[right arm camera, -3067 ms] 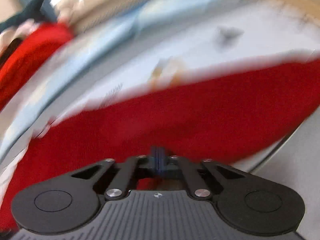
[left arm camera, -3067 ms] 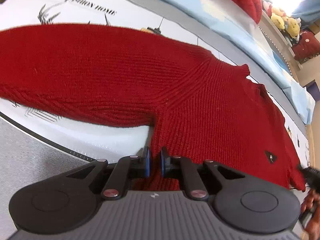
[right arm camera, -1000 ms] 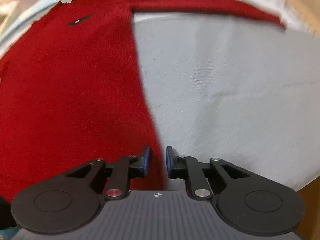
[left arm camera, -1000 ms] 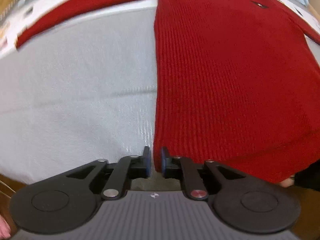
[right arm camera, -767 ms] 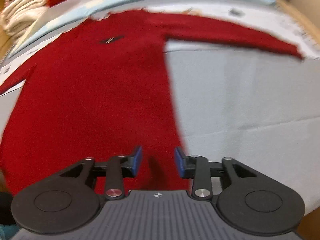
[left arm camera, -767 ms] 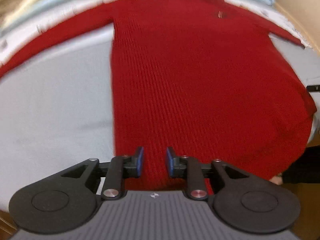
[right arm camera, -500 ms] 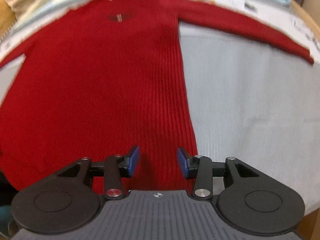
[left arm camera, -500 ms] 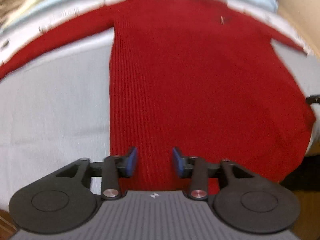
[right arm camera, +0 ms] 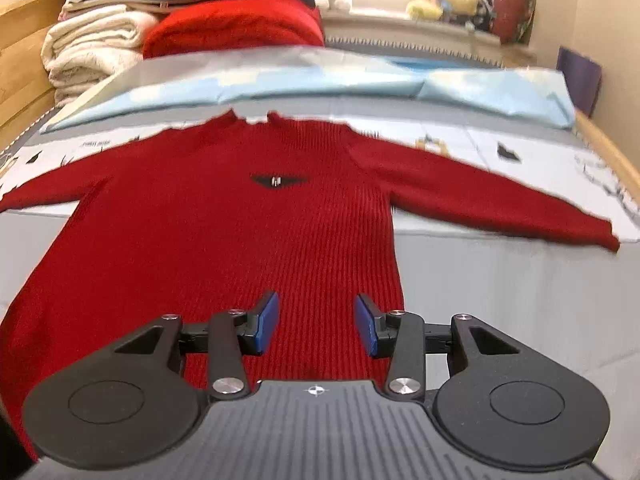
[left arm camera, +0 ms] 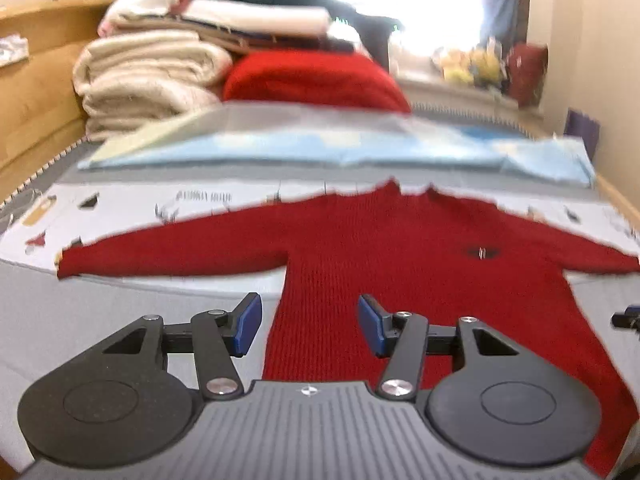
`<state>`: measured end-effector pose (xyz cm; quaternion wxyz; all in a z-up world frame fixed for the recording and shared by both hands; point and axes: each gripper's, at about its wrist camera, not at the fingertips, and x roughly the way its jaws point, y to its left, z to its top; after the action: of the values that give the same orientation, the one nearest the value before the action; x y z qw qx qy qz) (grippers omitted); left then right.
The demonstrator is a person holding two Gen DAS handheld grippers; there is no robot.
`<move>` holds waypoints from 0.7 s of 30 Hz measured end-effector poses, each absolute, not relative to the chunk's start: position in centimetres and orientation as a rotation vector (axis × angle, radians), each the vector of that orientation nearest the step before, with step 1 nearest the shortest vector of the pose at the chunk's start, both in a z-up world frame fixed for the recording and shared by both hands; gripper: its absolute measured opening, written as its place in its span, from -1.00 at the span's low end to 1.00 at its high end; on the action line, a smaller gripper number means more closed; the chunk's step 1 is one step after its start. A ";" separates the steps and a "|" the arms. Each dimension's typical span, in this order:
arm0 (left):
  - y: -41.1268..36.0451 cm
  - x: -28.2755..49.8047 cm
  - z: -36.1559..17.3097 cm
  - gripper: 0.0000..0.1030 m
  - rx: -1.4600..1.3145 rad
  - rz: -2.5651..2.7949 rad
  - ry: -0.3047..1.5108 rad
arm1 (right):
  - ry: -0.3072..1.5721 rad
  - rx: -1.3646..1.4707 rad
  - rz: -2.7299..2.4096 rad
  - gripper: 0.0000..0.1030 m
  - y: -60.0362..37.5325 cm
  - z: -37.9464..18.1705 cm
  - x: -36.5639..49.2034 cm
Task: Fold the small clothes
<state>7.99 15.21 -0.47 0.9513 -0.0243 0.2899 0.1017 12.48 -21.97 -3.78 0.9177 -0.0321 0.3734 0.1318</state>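
My left gripper has its jaws spread wide, holding nothing, poised over the left side edge of the red sweater. The red sweater lies flat, front up, on the grey bed surface, both sleeves spread sideways and its neck toward the light blue sheet. My right gripper is likewise parted and empty, above the lower right part of the sweater body. Folded cream blankets are stacked beyond.
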 end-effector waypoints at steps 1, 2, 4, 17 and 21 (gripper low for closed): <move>14.6 7.9 0.2 0.14 -0.046 0.218 0.572 | 0.757 -0.063 0.268 -0.14 -21.9 -3.5 13.1; 14.3 7.9 0.7 0.14 -0.043 0.230 0.553 | 0.747 -0.057 0.264 -0.14 -21.7 -3.3 13.3; 13.9 8.2 1.6 0.14 -0.053 0.236 0.531 | 0.735 -0.051 0.260 -0.14 -21.0 -3.3 14.0; 13.1 9.1 2.2 0.14 -0.031 0.217 0.545 | 0.705 -0.086 0.281 -0.14 -16.3 -3.5 16.1; 13.4 9.0 2.8 0.14 0.039 0.246 0.489 | 0.698 -0.068 0.276 -0.14 -15.9 -3.2 16.4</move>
<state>9.00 13.45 2.81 0.9627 0.0192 0.2412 0.1213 16.45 -15.93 -3.21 0.9298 -0.0331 0.3407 0.1349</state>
